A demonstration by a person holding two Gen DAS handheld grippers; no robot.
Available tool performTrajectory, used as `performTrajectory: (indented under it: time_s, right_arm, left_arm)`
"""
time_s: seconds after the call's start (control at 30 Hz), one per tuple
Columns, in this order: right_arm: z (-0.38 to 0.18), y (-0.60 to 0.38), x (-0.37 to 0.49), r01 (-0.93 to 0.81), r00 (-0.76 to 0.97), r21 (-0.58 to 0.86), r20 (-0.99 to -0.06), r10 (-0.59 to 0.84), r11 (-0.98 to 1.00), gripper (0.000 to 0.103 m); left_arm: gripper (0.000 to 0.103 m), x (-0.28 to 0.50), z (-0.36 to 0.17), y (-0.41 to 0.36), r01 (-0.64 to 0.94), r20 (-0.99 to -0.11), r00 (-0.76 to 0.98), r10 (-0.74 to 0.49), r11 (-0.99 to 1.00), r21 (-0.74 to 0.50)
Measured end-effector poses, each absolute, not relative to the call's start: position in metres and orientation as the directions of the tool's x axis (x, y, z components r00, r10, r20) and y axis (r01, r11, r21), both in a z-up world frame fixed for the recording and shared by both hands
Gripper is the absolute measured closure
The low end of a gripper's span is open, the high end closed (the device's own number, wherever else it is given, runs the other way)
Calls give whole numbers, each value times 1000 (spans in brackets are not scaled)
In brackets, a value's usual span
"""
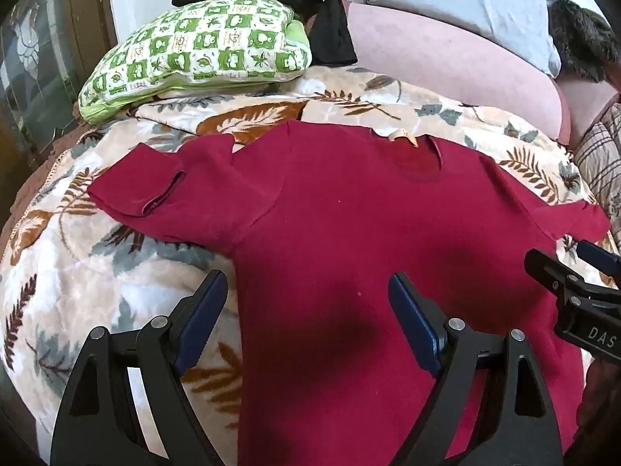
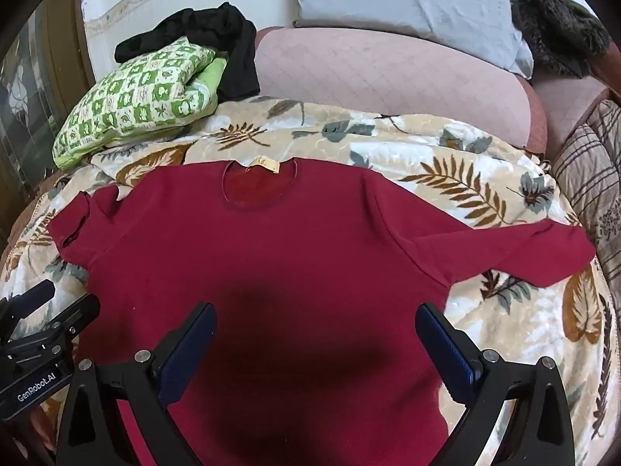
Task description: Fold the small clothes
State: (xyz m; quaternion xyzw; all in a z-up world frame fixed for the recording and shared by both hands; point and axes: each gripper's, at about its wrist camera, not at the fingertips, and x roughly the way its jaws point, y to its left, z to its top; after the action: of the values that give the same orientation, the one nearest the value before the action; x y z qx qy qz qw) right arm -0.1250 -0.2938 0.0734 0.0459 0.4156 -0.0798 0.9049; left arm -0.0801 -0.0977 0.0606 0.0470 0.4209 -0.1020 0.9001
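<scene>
A dark red long-sleeved top (image 1: pixel 349 209) (image 2: pixel 271 248) lies spread flat on a leaf-patterned blanket (image 1: pixel 97 264) (image 2: pixel 465 178), collar and tan label at the far side. Its left sleeve (image 1: pixel 143 190) is folded back on itself; the right sleeve (image 2: pixel 504 252) stretches out to the right. My left gripper (image 1: pixel 308 291) hangs open above the top's left side, one finger over the blanket, nothing between its pads. Over the lower middle of the top my right gripper (image 2: pixel 314 326) stands open and empty. Each gripper shows at the edge of the other's view.
A green checked pillow (image 1: pixel 202 46) (image 2: pixel 136 105) with a black garment (image 1: pixel 310 7) (image 2: pixel 225 46) draped on it sits at the far left. Behind the blanket are a pink cushion (image 2: pixel 388 77), a grey pillow (image 2: pixel 407 4) and a dark furry item (image 2: pixel 559 31). A plaid quilt (image 2: pixel 594 163) lies at the right.
</scene>
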Motion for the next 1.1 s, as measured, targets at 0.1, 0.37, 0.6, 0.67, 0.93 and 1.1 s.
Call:
performTrajectory:
  time_s: [0.1,0.37,0.6,0.67,0.93,1.1]
  right_arm:
    - [68,-293,-117,177,638,19,-764,-100,984,1]
    - [58,-291,-97,158,640,76,-767,-43,985,1]
    - [51,-285,-88,151,638,81,-769,-34,985,1]
    - [50,-281,-85,148,634,88,-773,-26,985,1]
    - [46,-267,-74,127,624,66,-781,-28,990,1]
    - [46,-264,-70,127,631,73,-775,-24,989,1]
  left_arm:
    - [18,-73,54,-99,223,-764,628,-149,975,-7]
    - [18,-52,43,-93,201,-775,615,-146,979,-25]
    - [18,-43,43,-86,181,-770,626,-126,983,-14]
    - [18,-40,41,-83,170,-775,620,-121,985,-17]
    - [18,-32,37,-75,150,-785,608,-121,988,-36]
    - [18,-31,35,-73,145,-789,603,-118,989,-36]
